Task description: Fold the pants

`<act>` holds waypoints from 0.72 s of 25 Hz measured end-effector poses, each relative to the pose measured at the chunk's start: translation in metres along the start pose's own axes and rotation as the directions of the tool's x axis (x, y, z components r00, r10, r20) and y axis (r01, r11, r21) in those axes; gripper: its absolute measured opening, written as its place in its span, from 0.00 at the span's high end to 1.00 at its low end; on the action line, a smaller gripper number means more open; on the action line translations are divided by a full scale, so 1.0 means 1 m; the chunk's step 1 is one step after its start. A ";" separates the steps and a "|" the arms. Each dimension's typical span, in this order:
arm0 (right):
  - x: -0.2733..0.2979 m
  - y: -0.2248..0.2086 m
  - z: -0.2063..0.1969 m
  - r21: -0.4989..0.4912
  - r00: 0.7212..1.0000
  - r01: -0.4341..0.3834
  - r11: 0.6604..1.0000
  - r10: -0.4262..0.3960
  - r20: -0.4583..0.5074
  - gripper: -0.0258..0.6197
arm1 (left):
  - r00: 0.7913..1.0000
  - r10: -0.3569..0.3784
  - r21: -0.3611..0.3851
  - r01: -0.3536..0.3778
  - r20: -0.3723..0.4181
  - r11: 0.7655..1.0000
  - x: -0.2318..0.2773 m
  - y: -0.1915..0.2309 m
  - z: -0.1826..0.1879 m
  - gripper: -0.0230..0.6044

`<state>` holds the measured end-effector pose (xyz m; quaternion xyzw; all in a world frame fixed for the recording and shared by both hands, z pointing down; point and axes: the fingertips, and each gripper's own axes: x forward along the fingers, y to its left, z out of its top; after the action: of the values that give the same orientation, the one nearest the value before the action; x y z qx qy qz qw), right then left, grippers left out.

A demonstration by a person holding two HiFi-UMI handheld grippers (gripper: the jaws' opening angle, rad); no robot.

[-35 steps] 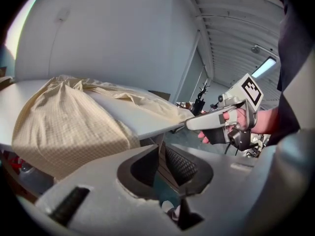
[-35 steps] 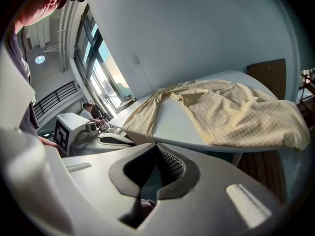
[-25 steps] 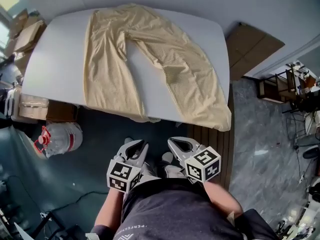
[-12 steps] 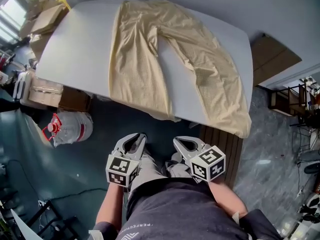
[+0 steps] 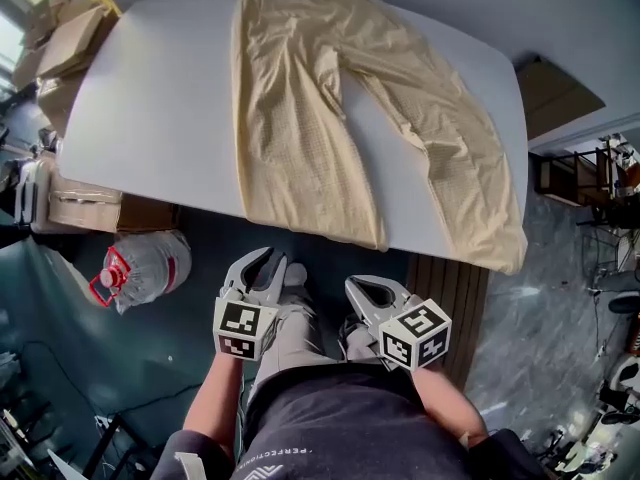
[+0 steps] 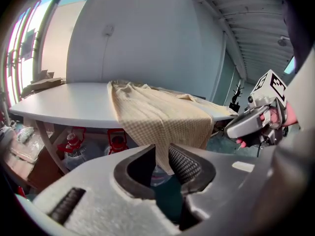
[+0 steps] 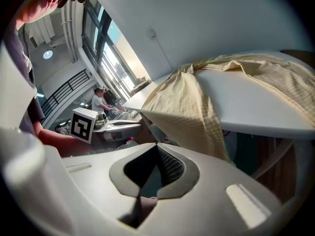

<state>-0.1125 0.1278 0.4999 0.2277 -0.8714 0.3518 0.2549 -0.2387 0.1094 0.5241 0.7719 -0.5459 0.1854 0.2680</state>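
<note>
Pants (image 5: 300, 138), spread flat on the white surface (image 5: 150, 98) with cuffs hanging over its near edge, are approached more closely than a second ago by the left gripper (image 5: 262, 264), jaws opening on nothing, and the right gripper (image 5: 368, 290), jaws clenched empty; folding is judged unstarted.

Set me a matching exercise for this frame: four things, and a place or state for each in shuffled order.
1 pants
2 water jug
3 right gripper
4 cardboard boxes

a jaws together, empty
b on the floor by the near edge of the table
c spread on the white table, legs apart
d piled past the table's far-left corner

Pairs: 1-c, 2-b, 3-a, 4-d
</note>
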 end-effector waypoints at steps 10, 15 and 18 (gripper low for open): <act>0.035 -0.002 -0.002 0.103 0.996 0.084 0.991 -0.088 0.031 0.96 | 0.994 -0.112 0.036 0.112 0.002 0.993 0.038 0.037 -0.017 0.71; 0.041 0.007 -0.008 0.114 0.996 0.089 0.990 -0.092 0.019 0.96 | 0.987 -0.158 0.039 0.158 -0.010 0.987 0.056 0.042 -0.019 0.57; 0.038 0.013 -0.011 0.113 0.997 0.076 0.991 -0.078 0.016 0.96 | 0.985 -0.172 0.040 0.172 0.000 0.984 0.064 0.043 -0.017 0.53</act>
<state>-0.1464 0.1360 0.5235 0.2786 -0.8433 0.3880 0.2463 -0.2579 0.0612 0.5831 0.8215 -0.4740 0.1711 0.2668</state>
